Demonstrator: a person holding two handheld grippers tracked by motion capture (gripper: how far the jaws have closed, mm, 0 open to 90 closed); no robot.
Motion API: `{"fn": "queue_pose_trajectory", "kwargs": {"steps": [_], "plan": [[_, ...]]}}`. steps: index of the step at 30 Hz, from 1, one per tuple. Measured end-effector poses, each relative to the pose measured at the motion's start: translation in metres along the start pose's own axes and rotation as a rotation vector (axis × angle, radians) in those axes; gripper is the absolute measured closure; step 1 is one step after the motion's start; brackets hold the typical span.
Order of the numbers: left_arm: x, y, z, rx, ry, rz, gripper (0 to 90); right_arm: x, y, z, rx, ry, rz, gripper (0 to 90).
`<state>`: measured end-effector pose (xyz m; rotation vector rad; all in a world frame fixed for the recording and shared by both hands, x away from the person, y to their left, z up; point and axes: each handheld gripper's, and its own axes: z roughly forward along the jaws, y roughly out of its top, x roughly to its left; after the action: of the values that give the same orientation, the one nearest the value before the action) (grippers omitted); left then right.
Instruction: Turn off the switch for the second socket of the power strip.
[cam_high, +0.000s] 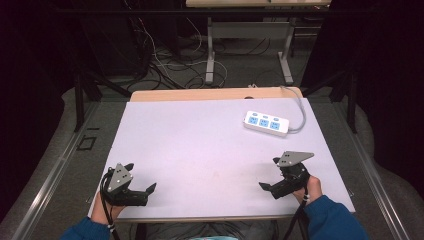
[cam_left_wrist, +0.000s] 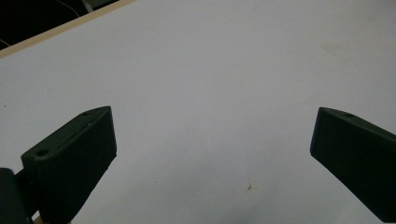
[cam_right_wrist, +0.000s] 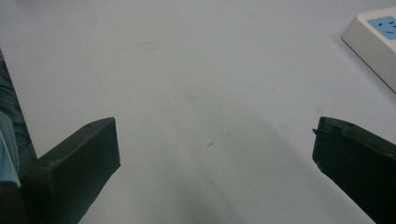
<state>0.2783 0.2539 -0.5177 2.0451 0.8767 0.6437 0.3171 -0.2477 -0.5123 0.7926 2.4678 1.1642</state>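
Observation:
A white power strip (cam_high: 266, 123) with three blue sockets lies at the far right of the white table top (cam_high: 200, 145), its grey cable curling off the back edge. A corner of the power strip (cam_right_wrist: 373, 39) appears at the upper right of the right gripper view. My left gripper (cam_high: 141, 176) rests near the front left corner, open, its jaws wide apart over bare surface (cam_left_wrist: 212, 126). Near the front right, my right gripper (cam_high: 269, 173) is open too, with nothing between its jaws (cam_right_wrist: 215, 135). The strip lies well beyond it.
A strip of the wooden table edge (cam_high: 210, 94) shows behind the white surface. On the floor beyond it stand a metal table frame (cam_high: 247, 50) and loose cables (cam_high: 165, 60). Dark curtains close in both sides. Blue sleeves enter from the bottom.

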Motion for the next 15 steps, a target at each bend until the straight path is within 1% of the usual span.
{"fn": "queue_pose_trajectory", "kwargs": {"steps": [1,2,4,6,7,15], "plan": [[-0.0002,0.0001,0.0002,-0.002,0.001,-0.001,0.4,0.0008,0.0000,0.0000,0.000,-0.003,0.011,0.3],[-0.0004,0.0002,0.0002,-0.001,0.000,0.001,0.4,0.0000,0.0001,0.0002,-0.001,-0.002,0.002,0.3],[-0.0005,0.0002,0.0000,-0.001,0.000,0.005,0.4,0.0002,0.0001,0.0005,-0.002,0.001,0.005,0.3],[-0.0002,0.0003,0.0000,0.000,0.001,0.004,0.4,-0.0002,0.0001,0.0004,-0.002,0.005,-0.002,0.3],[-0.0003,0.0003,0.0002,-0.001,0.002,0.001,0.4,0.0004,0.0001,0.0003,0.007,0.000,0.013,0.2],[-0.0006,0.0003,0.0001,0.006,0.003,0.009,0.4,0.0001,0.0006,0.0012,0.013,-0.001,0.015,0.2]]}}
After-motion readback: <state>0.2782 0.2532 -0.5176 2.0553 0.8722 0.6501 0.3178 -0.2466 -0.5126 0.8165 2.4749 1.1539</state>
